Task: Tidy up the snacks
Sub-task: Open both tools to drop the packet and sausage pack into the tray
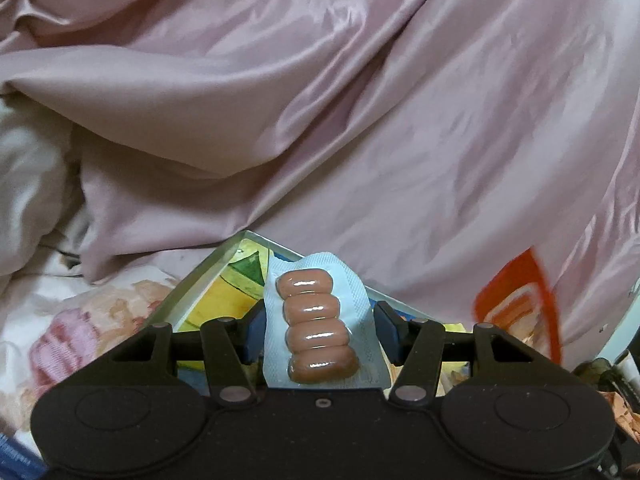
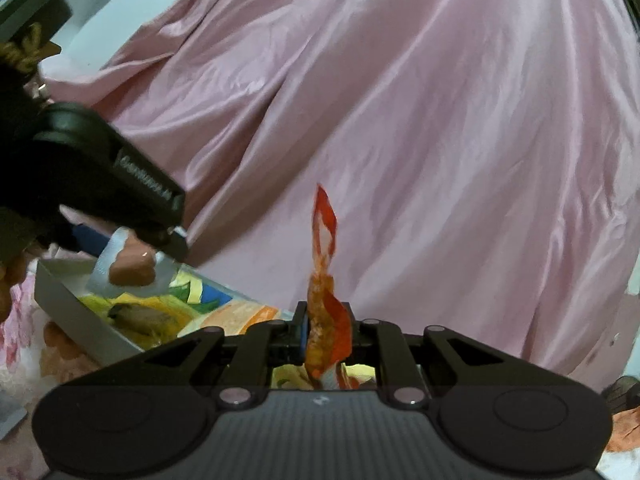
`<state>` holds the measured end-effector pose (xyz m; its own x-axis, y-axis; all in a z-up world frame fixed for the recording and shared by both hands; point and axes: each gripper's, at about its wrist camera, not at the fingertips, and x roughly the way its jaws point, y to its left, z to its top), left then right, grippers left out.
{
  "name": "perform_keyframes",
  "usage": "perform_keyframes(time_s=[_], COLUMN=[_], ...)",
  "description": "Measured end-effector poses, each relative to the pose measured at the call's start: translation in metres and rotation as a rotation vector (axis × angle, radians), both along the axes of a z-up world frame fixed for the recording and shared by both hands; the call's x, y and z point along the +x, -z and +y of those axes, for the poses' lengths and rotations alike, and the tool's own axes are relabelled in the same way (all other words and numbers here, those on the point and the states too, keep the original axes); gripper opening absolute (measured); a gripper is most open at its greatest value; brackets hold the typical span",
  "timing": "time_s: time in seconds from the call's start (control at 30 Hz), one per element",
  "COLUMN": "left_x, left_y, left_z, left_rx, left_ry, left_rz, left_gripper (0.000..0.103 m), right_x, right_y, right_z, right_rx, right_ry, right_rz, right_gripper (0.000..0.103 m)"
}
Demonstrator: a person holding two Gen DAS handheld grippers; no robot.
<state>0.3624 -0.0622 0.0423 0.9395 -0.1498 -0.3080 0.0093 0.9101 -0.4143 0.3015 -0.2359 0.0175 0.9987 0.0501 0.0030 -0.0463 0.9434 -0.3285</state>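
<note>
The left tool (image 1: 320, 330) carries a sausage pack (image 1: 320, 328) between its fingers, though the right finger looks slightly apart from the wrapper, so the hold seems light. The right tool (image 2: 323, 338) is clamped on an orange snack packet (image 2: 326, 312) standing upright. Both hang over the shallow box (image 2: 80, 316) on the bed. Lowering each pack flat inside before letting go would likely serve best. The pink quilt (image 1: 360, 100) crowds the far rim; nearer room is freer.
</note>
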Motion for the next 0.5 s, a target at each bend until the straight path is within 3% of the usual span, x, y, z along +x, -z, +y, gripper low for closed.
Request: perform_keyframes(time_s=[0.17, 0.5], left_x=[0.025, 0.035], left_y=[0.007, 0.028], left_z=[0.006, -0.006], left_rx=[-0.043, 0.005], left_ry=[-0.017, -0.016], left_rz=[0.021, 0.055], left_gripper=[0.057, 0.059], right_x=[0.013, 0.024], right_y=[0.007, 0.006], right_z=[-0.007, -0.022], right_rx=[0.053, 0.167], right_ry=[-0.043, -0.09], right_rz=[0.038, 0.1], right_gripper=[0.017, 0.023])
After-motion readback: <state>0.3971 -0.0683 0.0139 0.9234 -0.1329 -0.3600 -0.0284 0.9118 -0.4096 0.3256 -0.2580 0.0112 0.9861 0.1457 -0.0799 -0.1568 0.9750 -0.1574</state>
